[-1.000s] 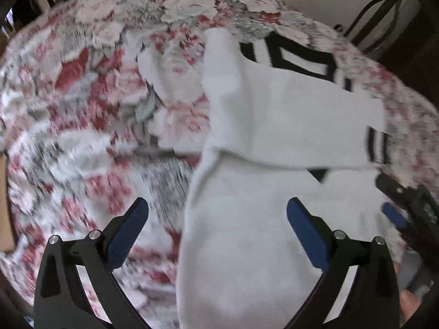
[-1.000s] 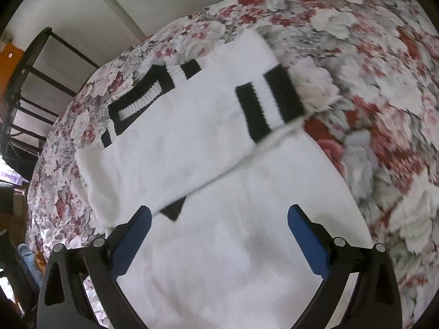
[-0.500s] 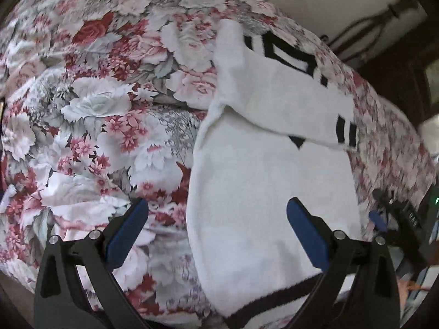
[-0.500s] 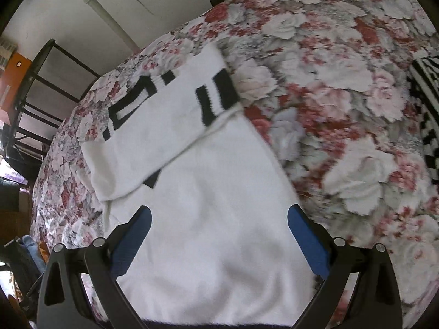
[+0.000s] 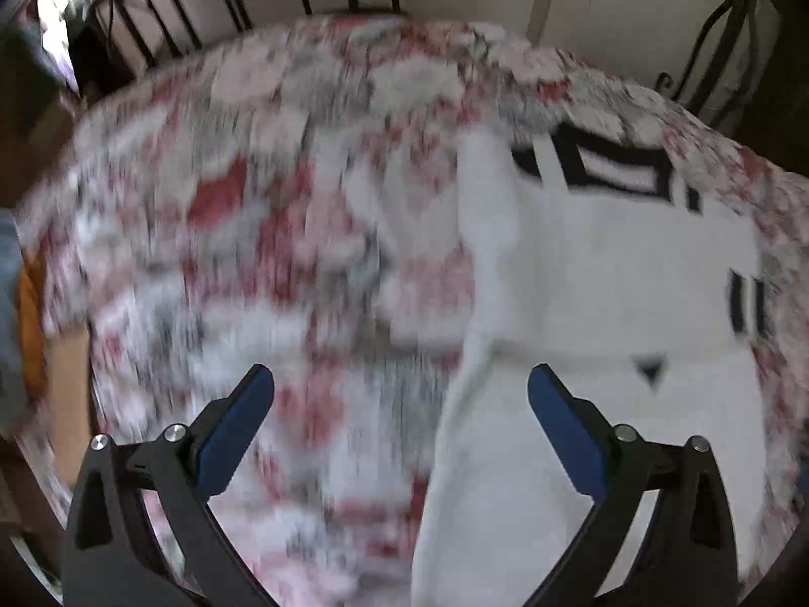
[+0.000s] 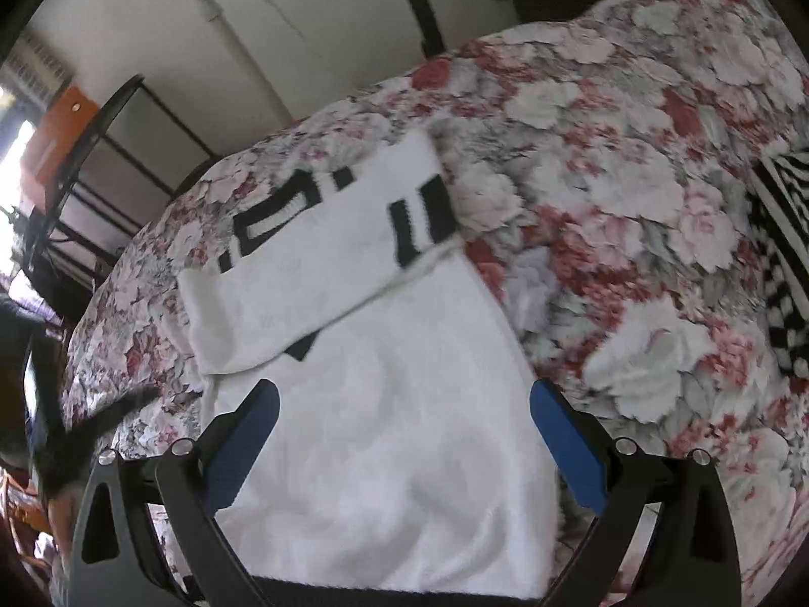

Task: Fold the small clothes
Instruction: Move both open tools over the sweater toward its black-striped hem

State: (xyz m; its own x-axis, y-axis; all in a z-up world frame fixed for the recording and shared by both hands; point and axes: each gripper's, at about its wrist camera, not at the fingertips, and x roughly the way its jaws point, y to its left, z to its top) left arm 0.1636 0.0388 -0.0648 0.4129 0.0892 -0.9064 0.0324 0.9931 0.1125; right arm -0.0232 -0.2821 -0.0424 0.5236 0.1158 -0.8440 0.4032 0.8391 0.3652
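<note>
Left wrist view blurred, swung back; both tools, left tool (image 5: 399, 384) and right tool (image 6: 404, 404), spread over white sweater (image 6: 374, 435).

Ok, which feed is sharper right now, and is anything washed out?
Left wrist view: heavy motion blur smears the floral cover and softens the white garment; only the left tongs look crisp. Right wrist view: much sharper, black stripes readable, slight blur toward the right edge; window glare blows out the upper left corner. Both bend straight lines, fisheye.
</note>
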